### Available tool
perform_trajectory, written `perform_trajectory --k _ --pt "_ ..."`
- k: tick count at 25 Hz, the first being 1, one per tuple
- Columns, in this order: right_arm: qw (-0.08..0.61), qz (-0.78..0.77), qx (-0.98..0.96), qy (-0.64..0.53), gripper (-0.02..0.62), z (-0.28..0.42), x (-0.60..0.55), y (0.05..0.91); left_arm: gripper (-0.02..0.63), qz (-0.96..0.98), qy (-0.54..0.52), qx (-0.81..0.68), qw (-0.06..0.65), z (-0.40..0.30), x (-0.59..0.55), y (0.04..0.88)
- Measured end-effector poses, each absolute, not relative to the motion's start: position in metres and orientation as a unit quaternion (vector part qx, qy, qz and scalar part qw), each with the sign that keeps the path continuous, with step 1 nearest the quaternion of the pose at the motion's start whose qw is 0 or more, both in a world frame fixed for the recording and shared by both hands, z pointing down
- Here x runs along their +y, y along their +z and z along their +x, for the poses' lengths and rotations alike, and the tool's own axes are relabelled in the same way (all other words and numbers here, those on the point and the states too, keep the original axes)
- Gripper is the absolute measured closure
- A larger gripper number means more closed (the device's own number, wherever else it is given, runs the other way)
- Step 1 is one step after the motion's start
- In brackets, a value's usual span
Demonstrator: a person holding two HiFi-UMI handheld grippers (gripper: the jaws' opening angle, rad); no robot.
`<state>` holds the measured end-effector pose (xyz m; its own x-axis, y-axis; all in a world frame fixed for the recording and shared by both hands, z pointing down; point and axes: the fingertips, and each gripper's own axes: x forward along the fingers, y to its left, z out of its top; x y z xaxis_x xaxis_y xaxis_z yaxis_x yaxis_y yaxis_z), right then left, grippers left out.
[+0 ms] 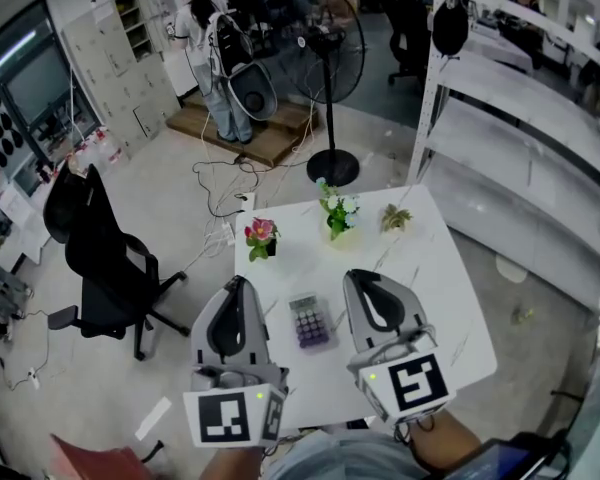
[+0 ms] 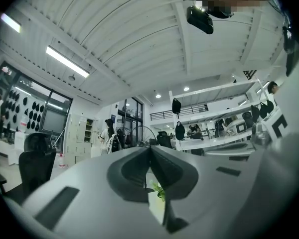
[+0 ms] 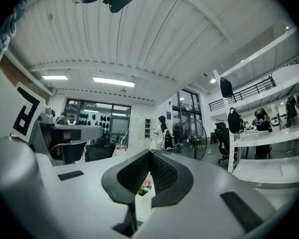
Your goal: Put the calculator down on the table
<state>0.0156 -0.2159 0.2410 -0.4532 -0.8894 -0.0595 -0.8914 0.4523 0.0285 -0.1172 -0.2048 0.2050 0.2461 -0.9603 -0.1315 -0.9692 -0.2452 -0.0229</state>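
Observation:
The calculator (image 1: pixel 310 321), grey with purple keys, lies flat on the white table (image 1: pixel 450 298), near its front edge. Both grippers hover above the table, held about level, on either side of it. My left gripper (image 1: pixel 242 282) is to its left with the jaws closed together and nothing between them. My right gripper (image 1: pixel 356 275) is to its right, also shut and empty. In the left gripper view the left gripper (image 2: pixel 150 148) has its tips touching. The right gripper view shows the right gripper (image 3: pixel 150 153) with its tips meeting too. Neither gripper view shows the calculator.
Three small potted plants stand along the table's far side: pink flowers (image 1: pixel 261 236), white flowers (image 1: pixel 337 214) and a small dry plant (image 1: pixel 395 218). A black office chair (image 1: pixel 100 258) is left of the table, a standing fan (image 1: pixel 325 58) behind it, white shelving (image 1: pixel 520 148) to the right. A person (image 1: pixel 210 53) stands far back.

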Motion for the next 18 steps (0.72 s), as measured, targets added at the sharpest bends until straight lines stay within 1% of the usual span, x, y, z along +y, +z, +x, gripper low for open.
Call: perform_trajectory --k 18 --pt "0.016 -0.521 0.853 0.018 0.583 0.0103 -0.2236 0.2462 0.598 -0.790 0.041 0.610 0.041 -0.1171 -0.2121 0.2114"
